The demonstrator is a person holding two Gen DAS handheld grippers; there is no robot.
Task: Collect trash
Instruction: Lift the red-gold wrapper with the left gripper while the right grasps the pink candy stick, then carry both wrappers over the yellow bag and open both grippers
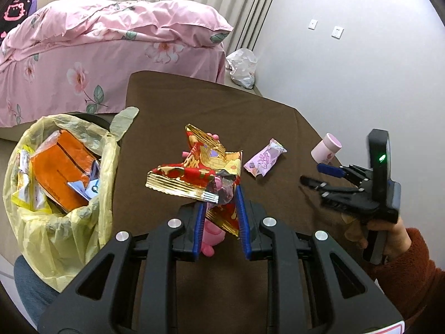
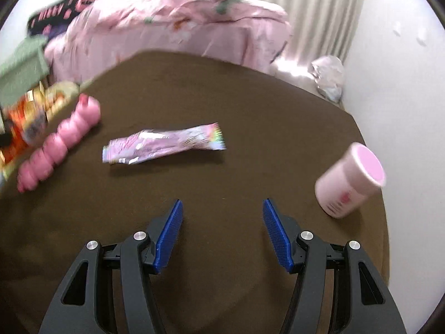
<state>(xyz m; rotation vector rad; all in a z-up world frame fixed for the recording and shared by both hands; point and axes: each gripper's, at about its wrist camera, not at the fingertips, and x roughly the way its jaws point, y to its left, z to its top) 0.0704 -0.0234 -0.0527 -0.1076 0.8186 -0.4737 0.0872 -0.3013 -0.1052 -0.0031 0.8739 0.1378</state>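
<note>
In the left wrist view my left gripper (image 1: 222, 201) is shut on a crumpled red and gold snack wrapper (image 1: 194, 172), held above the brown table (image 1: 172, 105). To its left stands a trash bin lined with a yellow bag (image 1: 64, 222), holding an orange box and other packets. A pink-purple candy wrapper (image 1: 264, 159) (image 2: 164, 146) lies flat mid-table. My right gripper (image 1: 315, 174) (image 2: 222, 208) is open over bare cloth, with the candy wrapper ahead of it and nothing between its fingers. The held wrapper (image 2: 27, 114) shows blurred at the left edge of the right wrist view.
A pink cup (image 2: 350, 181) (image 1: 326, 149) sits tilted near the table's right edge. A pink segmented toy (image 2: 58, 144) (image 1: 208, 239) lies at the left, below my left gripper. Behind the table are a pink bed (image 1: 97, 50) and a white plastic bag (image 1: 243, 68) on the floor.
</note>
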